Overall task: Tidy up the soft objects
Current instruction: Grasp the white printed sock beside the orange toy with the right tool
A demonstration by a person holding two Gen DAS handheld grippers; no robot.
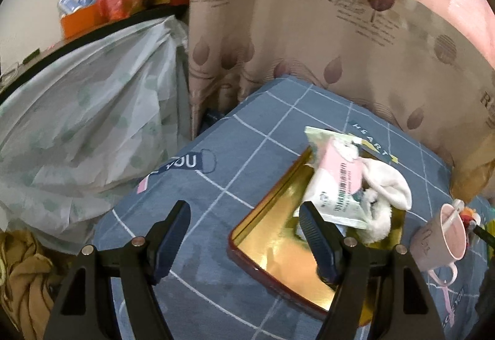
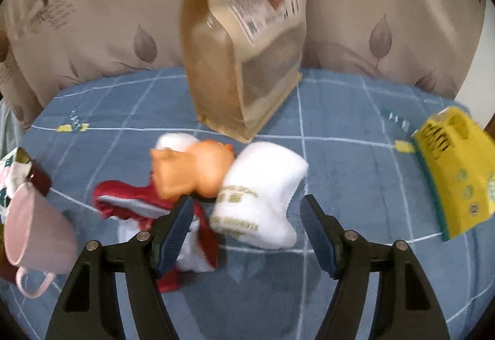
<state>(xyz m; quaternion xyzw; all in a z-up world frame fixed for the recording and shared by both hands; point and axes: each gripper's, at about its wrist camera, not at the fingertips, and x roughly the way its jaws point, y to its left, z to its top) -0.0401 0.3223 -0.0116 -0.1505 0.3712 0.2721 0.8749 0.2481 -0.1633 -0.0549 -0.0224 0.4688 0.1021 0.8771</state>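
- Bedcover [image 1: 253, 138], blue with white grid lines, carries everything; patterned curtain [image 1: 309, 39] hangs behind its far edge
- Left gripper [image 1: 244, 234] spread wide, nothing between the fingers; its right finger [image 1: 318, 244] hangs over the tray, the left one over bare cover
- Tray [image 1: 278, 250], gold inside with a dark red rim, lies near the cover's right side in the left view
- Tray's far end holds a pink-and-white packet [image 1: 337, 182], tilted, a white sock [image 1: 389, 185] partly over the far rim, and a fluffy white piece [image 1: 377, 225]
- Pink mug [image 1: 445, 234] stands just beside the tray's right edge, something white poking out of it; in the right view it shows at the left edge
- Right gripper [image 2: 247, 225] spread, fingers apart and pressing on nothing; frame blurred
- White plush piece [image 2: 263, 194] with gold lettering lies on the cover, mid-way across, between and just beyond the right fingers, no contact visible
- Orange toy [image 2: 191, 169] rests against the white plush piece's left side
- Red-and-white cloth [image 2: 130, 200] heaped left of that, running under the left finger [image 2: 176, 231]; touching or not, cannot tell
- Tan paper bag [image 2: 244, 39] upright toward the far edge, just behind the toys
- Yellow pack [image 2: 454, 172] tilted at the cover's right edge, well apart from the plush
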